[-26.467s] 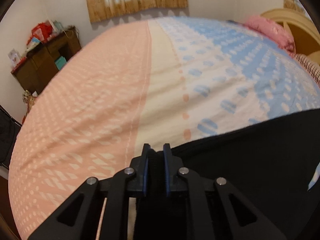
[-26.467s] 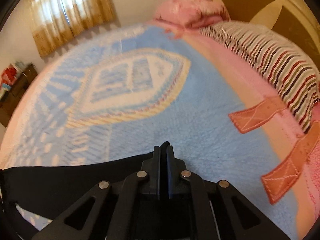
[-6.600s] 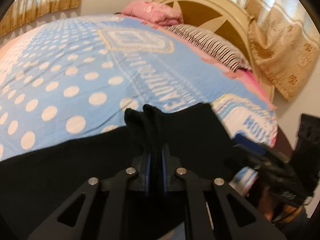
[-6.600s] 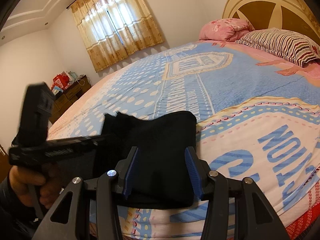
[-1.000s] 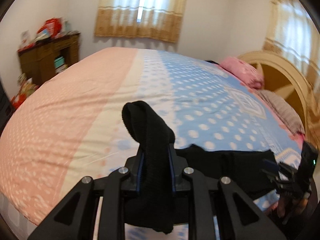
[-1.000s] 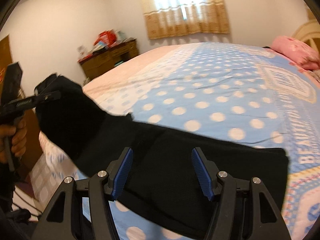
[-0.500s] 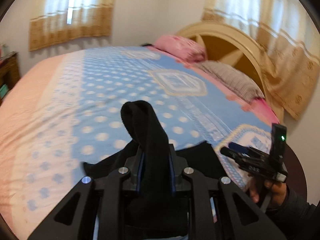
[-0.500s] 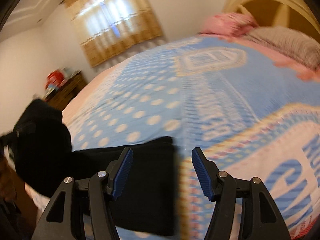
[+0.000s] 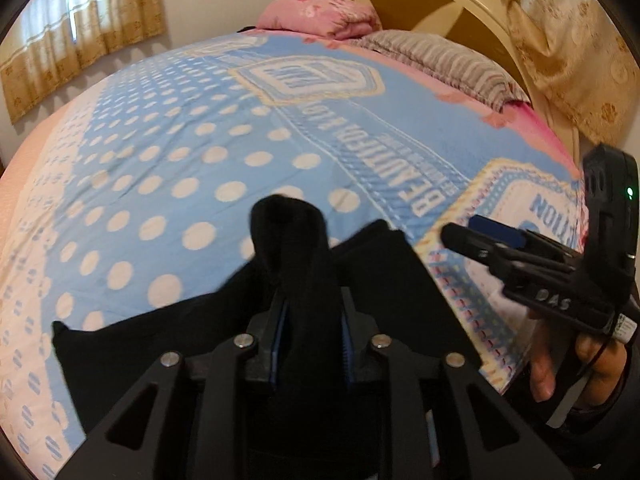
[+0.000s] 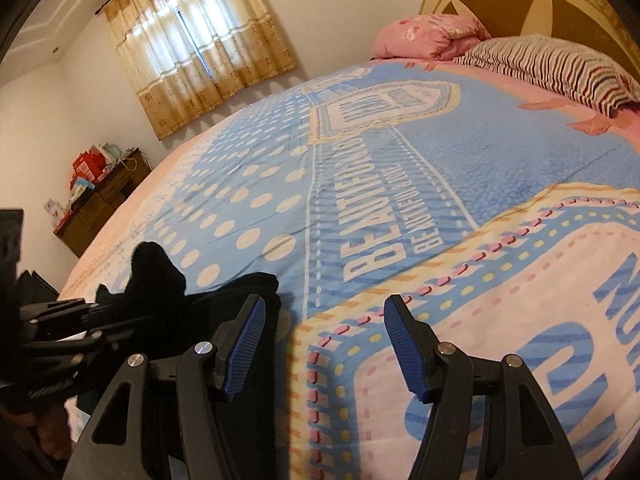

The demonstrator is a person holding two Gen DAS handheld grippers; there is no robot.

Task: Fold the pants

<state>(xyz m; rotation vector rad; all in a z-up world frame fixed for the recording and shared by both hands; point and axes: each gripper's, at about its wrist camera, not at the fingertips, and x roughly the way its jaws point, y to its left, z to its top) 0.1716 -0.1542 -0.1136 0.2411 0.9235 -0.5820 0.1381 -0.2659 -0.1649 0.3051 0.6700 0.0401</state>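
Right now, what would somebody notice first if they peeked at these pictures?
Probably the big blue bedspread with white polka dots that fills both views. Next, the soft black pants near its front edge, with a bunched fold sticking up from the left gripper, whose jaws have just been opening slightly around the cloth. The right gripper hangs open above the bed's corner, holding nothing.

Both grippers, left gripper (image 9: 310, 344) and right gripper (image 10: 324, 344), are showing black frames, silver screws behind the jaws, and ribbed blue pads (image 10: 404, 346).
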